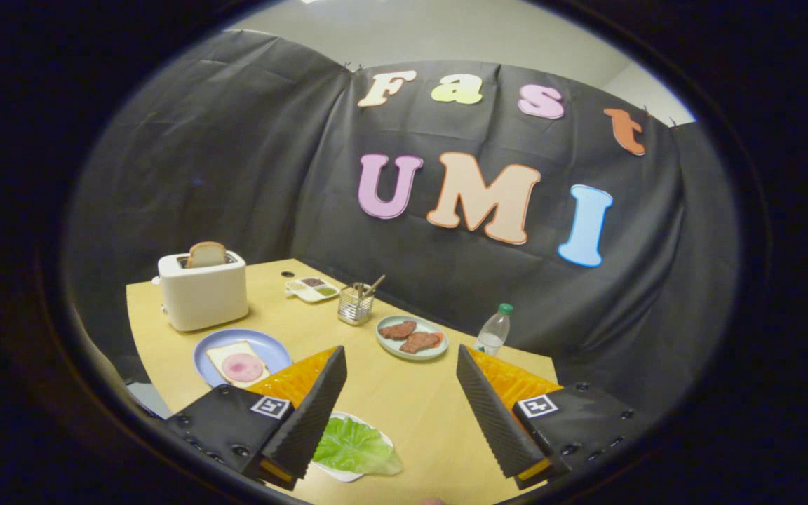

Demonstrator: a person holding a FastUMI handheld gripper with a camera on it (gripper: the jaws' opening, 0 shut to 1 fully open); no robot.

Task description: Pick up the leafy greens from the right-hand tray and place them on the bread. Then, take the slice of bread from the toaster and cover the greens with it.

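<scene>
Gripper (398, 393) fingers spread wide, holding nothing, hovering above the table (404, 393). Greens (352, 446) lie on a tray (337, 473) low btwn fingers, nearer the left one. Bread (238, 363) w/ ham on a plate beyond left finger; toaster (202, 290) w/ slice (206, 254) farther back. Wide spread probably readies the grab.

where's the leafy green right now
In the gripper view the leafy green lies on a small white tray on the table's near side, low between the open gripper fingers, beside the left one.

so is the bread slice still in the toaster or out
In: the bread slice stands upright in the toaster slot, top poking out. The gripper is open.
</scene>
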